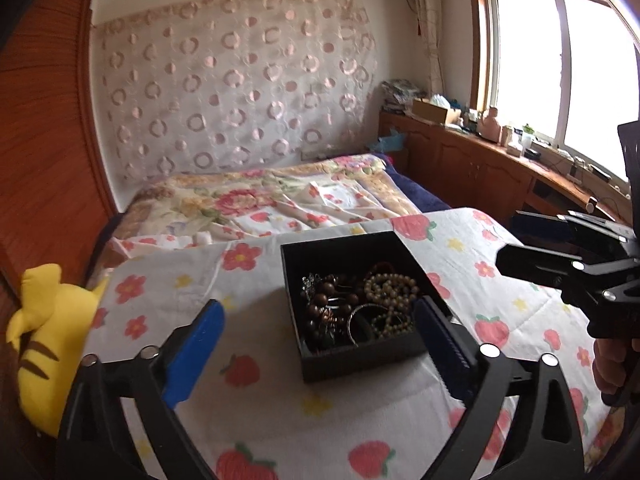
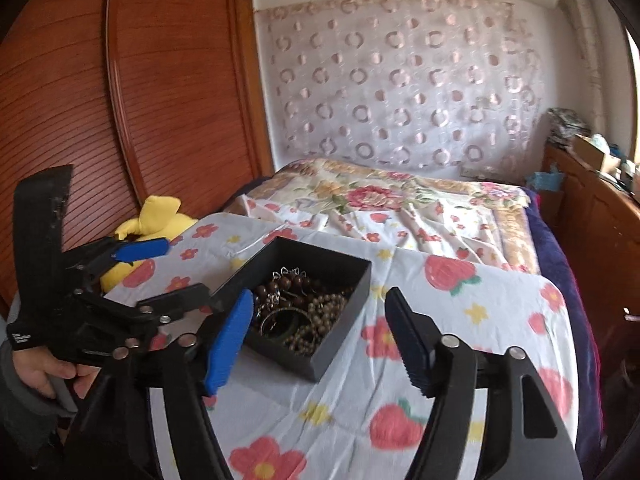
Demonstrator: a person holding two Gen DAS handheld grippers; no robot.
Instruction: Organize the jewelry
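A black square box point(image 1: 320, 364) sits on a table under a strawberry-and-flower cloth point(image 1: 256, 412). It holds a tangle of jewelry: dark brown wooden beads point(image 1: 320, 300), a tan bead string point(image 1: 390, 286) and a silver bangle point(image 1: 362, 320). My left gripper point(image 1: 320, 320) is open and empty, its blue pads at either side of the box's near end, above it. In the right wrist view the box point(image 2: 320, 356) lies just ahead of my right gripper point(image 2: 320, 312), which is open and empty. The right gripper also shows in the left wrist view point(image 1: 520, 240), to the box's right.
A yellow plush toy point(image 1: 48, 332) lies at the table's left edge. A bed with a floral quilt point(image 1: 264, 200) stands behind the table. A wooden wardrobe point(image 2: 120, 100) is on the left. A wooden counter with clutter point(image 1: 492, 148) runs under the window on the right.
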